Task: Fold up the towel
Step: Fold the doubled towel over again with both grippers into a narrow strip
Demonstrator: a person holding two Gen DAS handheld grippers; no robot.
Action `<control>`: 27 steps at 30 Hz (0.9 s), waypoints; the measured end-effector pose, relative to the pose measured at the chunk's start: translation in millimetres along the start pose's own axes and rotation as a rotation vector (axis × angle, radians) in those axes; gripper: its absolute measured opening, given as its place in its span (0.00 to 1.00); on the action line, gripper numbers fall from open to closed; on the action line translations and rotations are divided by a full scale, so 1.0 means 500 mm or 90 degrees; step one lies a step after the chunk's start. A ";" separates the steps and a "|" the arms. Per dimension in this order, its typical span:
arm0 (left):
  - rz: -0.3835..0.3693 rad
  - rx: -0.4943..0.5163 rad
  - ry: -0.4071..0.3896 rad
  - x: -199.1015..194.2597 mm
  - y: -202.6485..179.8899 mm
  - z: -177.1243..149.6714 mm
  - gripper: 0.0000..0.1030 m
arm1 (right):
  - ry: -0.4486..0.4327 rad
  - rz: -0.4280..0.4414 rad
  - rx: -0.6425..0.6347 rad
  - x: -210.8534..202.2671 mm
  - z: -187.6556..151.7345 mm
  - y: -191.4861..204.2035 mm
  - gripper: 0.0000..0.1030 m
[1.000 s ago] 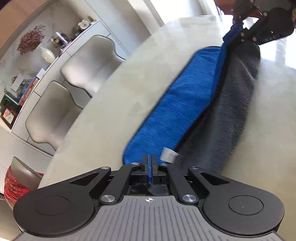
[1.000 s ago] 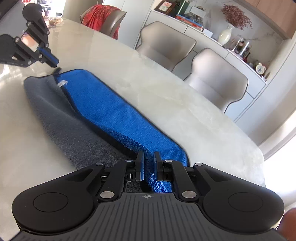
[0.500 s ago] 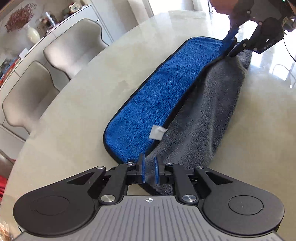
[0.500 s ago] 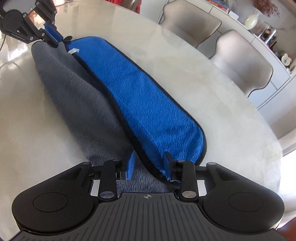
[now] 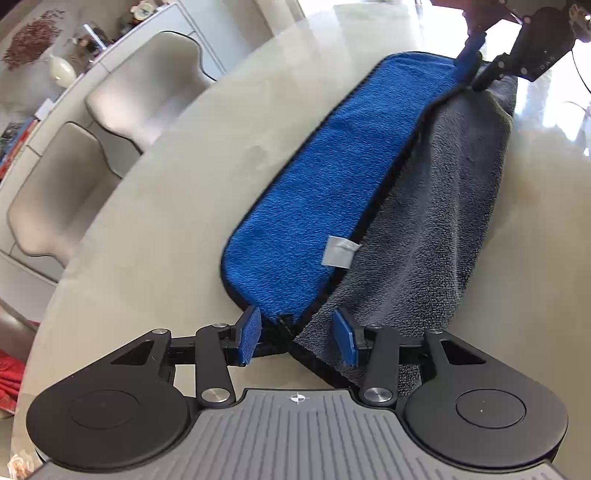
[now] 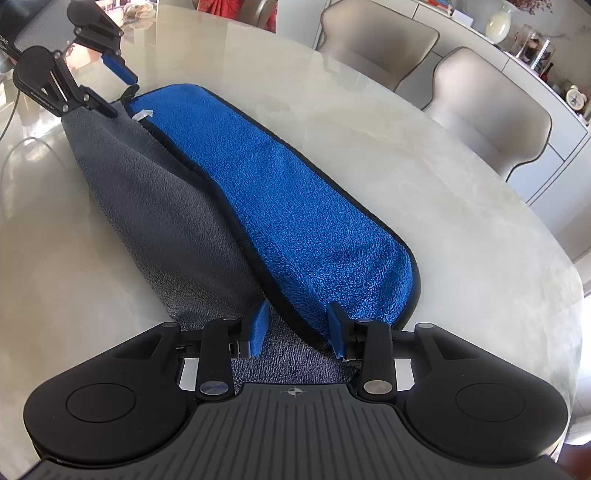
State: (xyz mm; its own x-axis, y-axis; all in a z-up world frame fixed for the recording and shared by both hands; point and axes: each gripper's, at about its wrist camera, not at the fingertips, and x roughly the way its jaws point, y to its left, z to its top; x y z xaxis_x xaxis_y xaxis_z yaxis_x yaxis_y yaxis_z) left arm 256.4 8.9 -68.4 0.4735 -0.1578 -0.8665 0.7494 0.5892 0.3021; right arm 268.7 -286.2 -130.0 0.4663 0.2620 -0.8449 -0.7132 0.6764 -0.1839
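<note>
A towel, blue [image 5: 343,177] on one side and grey [image 5: 436,229] on the other, lies on the round marble table [image 5: 166,206], folded lengthwise with a blue strip showing beside the grey layer. A white tag [image 5: 339,252] sits at the fold edge. My left gripper [image 5: 297,341] is open at the towel's near corner, jaws either side of the black hem, holding nothing. My right gripper [image 6: 297,328] is open at the opposite end of the towel [image 6: 295,221], over its corner. Each gripper shows in the other's view: the right [image 5: 476,55], the left [image 6: 120,90].
Two beige chairs [image 6: 487,107] stand along the table's far side before a white sideboard with a vase [image 6: 498,22] and ornaments. A chair with a red cloth [image 6: 236,7] stands farther off. Bare marble surrounds the towel.
Both grippers have let go of the towel corners and opened wide. The towel has settled flat on the table in its fold.
</note>
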 end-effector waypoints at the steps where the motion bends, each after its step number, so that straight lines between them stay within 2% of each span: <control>1: -0.011 -0.016 0.006 0.002 0.008 0.002 0.42 | -0.001 0.000 0.000 -0.001 -0.001 -0.001 0.35; 4: -0.045 -0.033 0.011 0.001 0.016 0.001 0.27 | -0.003 0.000 0.001 -0.001 -0.002 -0.002 0.36; 6: -0.047 -0.024 0.012 0.001 0.011 0.002 0.22 | -0.006 -0.003 0.001 0.000 -0.002 -0.001 0.37; 10: -0.040 0.003 0.017 0.003 -0.005 0.007 0.02 | -0.010 -0.005 0.003 0.001 -0.004 -0.001 0.37; 11: -0.033 0.011 0.017 0.005 -0.009 0.007 0.00 | -0.010 -0.006 0.002 0.001 -0.005 0.000 0.37; 12: -0.023 0.021 0.016 0.005 -0.016 0.008 0.00 | -0.011 -0.008 0.000 0.002 -0.006 0.003 0.36; 13: -0.012 0.032 0.015 0.005 -0.025 0.010 0.00 | -0.011 -0.008 -0.004 0.003 -0.005 0.004 0.31; 14: 0.000 0.035 0.011 0.002 -0.028 0.012 0.00 | -0.012 -0.005 -0.010 0.001 -0.005 0.008 0.22; 16: 0.005 0.022 0.006 -0.004 -0.021 0.014 0.00 | -0.010 -0.002 -0.023 -0.003 -0.008 0.019 0.15; 21: 0.014 0.018 -0.002 -0.011 -0.007 0.014 0.00 | -0.008 0.000 -0.026 -0.008 -0.017 0.019 0.14; 23: 0.020 0.007 -0.003 -0.008 0.003 0.009 0.09 | -0.008 0.002 -0.017 -0.005 -0.019 0.014 0.15; 24: 0.021 0.002 -0.004 -0.007 0.006 0.007 0.09 | -0.009 0.002 -0.015 -0.004 -0.019 0.013 0.15; 27: 0.009 -0.008 -0.002 0.001 0.012 -0.001 0.26 | -0.008 0.001 -0.017 -0.001 -0.015 0.015 0.16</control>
State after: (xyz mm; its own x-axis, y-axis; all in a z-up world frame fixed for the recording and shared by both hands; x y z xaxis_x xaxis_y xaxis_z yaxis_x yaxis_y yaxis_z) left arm 260.7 12.8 -67.2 0.4859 -0.1514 -0.8608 0.7365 0.6013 0.3099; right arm 259.2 -286.5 -135.0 0.4717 0.2720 -0.8387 -0.7279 0.6569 -0.1964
